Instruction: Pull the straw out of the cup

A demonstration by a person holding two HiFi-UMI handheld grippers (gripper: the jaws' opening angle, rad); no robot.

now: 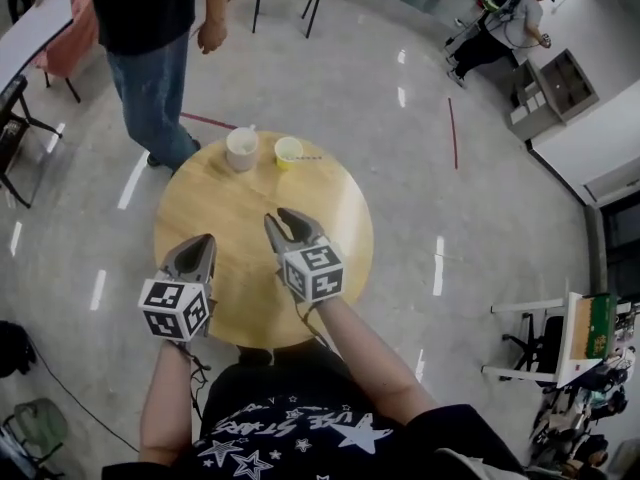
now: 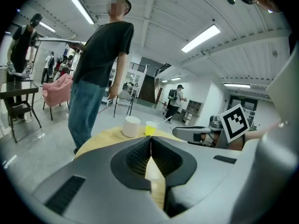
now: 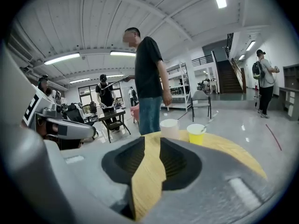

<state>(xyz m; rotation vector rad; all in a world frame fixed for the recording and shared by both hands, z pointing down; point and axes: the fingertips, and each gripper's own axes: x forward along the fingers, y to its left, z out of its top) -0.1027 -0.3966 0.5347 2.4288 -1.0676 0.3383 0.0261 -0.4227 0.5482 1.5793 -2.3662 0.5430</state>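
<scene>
Yellow cup (image 1: pixel 288 151) with straw (image 3: pixel 209 121) stands well beyond right hand-held gripper (image 1: pixel 277 218).

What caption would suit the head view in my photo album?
Left gripper shut, right gripper open, held over a round wooden table before a white cup and yellow cup.

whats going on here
A person holds a gripper in each hand over the near side of a round table. The left gripper is shut and the right gripper is open; both are empty. The yellow cup with the straw stands at the far edge beside a white cup, with neither gripper near it.
</scene>
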